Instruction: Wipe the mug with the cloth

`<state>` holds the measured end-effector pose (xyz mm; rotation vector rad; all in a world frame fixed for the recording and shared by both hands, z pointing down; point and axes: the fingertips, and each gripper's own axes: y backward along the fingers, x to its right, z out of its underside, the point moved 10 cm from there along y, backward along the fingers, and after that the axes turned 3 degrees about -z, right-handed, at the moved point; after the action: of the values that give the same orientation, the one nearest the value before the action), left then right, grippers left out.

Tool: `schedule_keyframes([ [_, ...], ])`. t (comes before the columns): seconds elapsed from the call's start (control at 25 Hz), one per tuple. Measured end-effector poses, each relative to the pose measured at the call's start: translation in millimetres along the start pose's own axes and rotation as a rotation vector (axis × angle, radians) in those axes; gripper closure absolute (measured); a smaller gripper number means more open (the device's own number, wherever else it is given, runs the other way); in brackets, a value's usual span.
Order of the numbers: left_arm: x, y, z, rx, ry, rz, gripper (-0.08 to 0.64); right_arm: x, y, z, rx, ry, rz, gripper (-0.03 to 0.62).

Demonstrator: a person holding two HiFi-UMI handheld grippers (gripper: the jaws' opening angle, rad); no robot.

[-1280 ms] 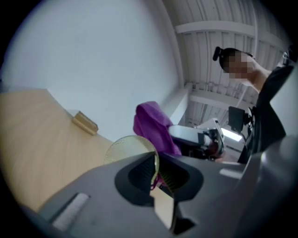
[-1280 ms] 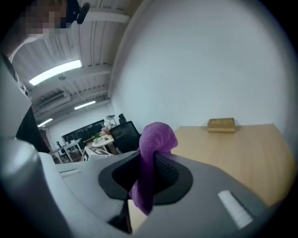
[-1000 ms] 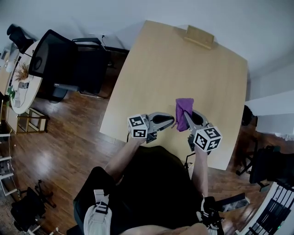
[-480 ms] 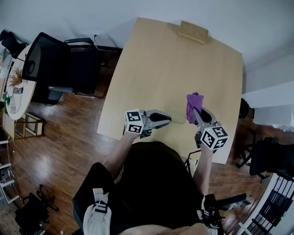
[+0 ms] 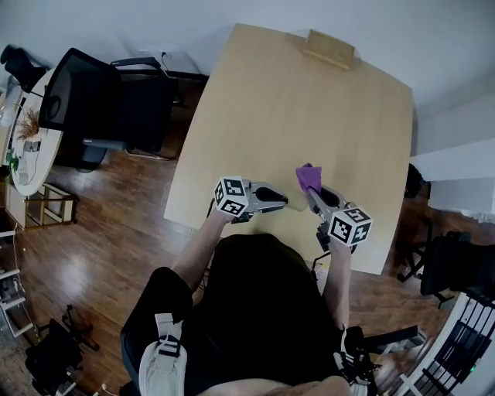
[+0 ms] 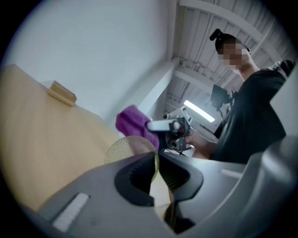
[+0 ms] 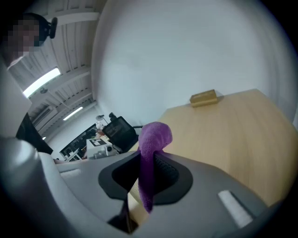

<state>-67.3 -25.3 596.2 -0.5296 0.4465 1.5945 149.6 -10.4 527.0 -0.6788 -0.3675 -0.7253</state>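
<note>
I see a pale wooden counter set against a plain white wall, with a small wooden block lying at its far edge. The floor is dark, glossy wood boards. Left of the counter stands a black office chair, and beyond it a round white table carrying small items. Another dark chair sits at the right edge. Long ceiling lights glow in the right gripper view.
</note>
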Motion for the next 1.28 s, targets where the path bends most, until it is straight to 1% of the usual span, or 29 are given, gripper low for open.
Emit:
schedule_keyframes([
  [0.08, 0.1, -2.9, 2.8, 0.015, 0.009, -0.005, 0.515, -22.7, -0.3, -17.8, 0.029, 0.062, -0.079, 0.528],
  [0.16, 2.4, -5.0, 0.1, 0.049, 0.014, 0.014, 0.515, -36.4, -8.6, -19.7, 0.008, 0.098, -0.136, 0.528],
  [0.24, 8.1, -5.1, -6.9, 0.092, 0.012, 0.044, 0.515, -36.2, -14.4, -11.6, -0.012, 0.086, -0.148, 0.528],
  [0.32, 13.2, -3.4, -10.5, 0.105, 0.001, 0.060, 0.514, -25.4, -10.3, -4.5, 0.009, 0.035, -0.141, 0.528],
  [0.36, 15.4, -1.3, -11.4, 0.108, -0.003, 0.064, 0.514, -17.2, -6.9, -0.9, 0.015, 0.013, -0.125, 0.528],
  [0.44, 21.6, 4.5, -15.2, 0.120, -0.003, 0.064, 0.514, 2.9, -1.1, 10.5, -0.010, -0.014, -0.064, 0.528],
  [0.56, 25.2, 11.4, -16.4, 0.184, -0.007, 0.068, 0.515, 29.6, 10.6, 26.9, -0.054, -0.061, 0.039, 0.528],
  [0.64, 27.2, 16.3, -23.5, 0.240, -0.011, 0.044, 0.516, 35.8, 21.2, 26.0, -0.034, -0.081, 0.090, 0.528],
  [0.72, 29.8, 20.1, -33.7, 0.299, -0.021, -0.002, 0.515, 32.0, 32.1, 14.5, 0.026, -0.075, 0.130, 0.528],
  [0.8, 30.5, 20.6, -41.1, 0.343, -0.035, -0.052, 0.515, 16.7, 41.5, -6.7, 0.122, -0.051, 0.143, 0.528],
  [0.88, 31.0, 19.1, -48.8, 0.366, -0.051, -0.093, 0.515, -11.4, 42.9, -32.7, 0.216, -0.005, 0.109, 0.528],
  [0.92, 31.6, 17.3, -52.6, 0.373, -0.060, -0.107, 0.515, -28.5, 39.0, -43.8, 0.240, 0.033, 0.078, 0.528],
  [0.96, 32.7, 14.6, -56.0, 0.377, -0.071, -0.118, 0.515, -45.4, 32.4, -51.5, 0.243, 0.083, 0.044, 0.528],
  [1.04, 36.2, 7.1, -61.1, 0.376, -0.100, -0.137, 0.515, -72.8, 14.1, -55.2, 0.199, 0.205, -0.011, 0.528],
  [1.12, 40.1, 1.2, -64.5, 0.373, -0.125, -0.157, 0.515, -85.3, -0.2, -50.0, 0.141, 0.311, -0.016, 0.528],
  [1.16, 41.3, 0.6, -65.2, 0.374, -0.130, -0.162, 0.515, -85.9, -2.3, -47.8, 0.130, 0.338, -0.005, 0.528],
  [1.2, 42.1, 1.7, -64.9, 0.377, -0.132, -0.161, 0.515, -83.5, -1.3, -46.6, 0.132, 0.345, 0.009, 0.528],
  [1.28, 43.0, 7.6, -62.5, 0.391, -0.132, -0.149, 0.515, -70.5, 5.8, -45.1, 0.149, 0.322, 0.049, 0.528],
])
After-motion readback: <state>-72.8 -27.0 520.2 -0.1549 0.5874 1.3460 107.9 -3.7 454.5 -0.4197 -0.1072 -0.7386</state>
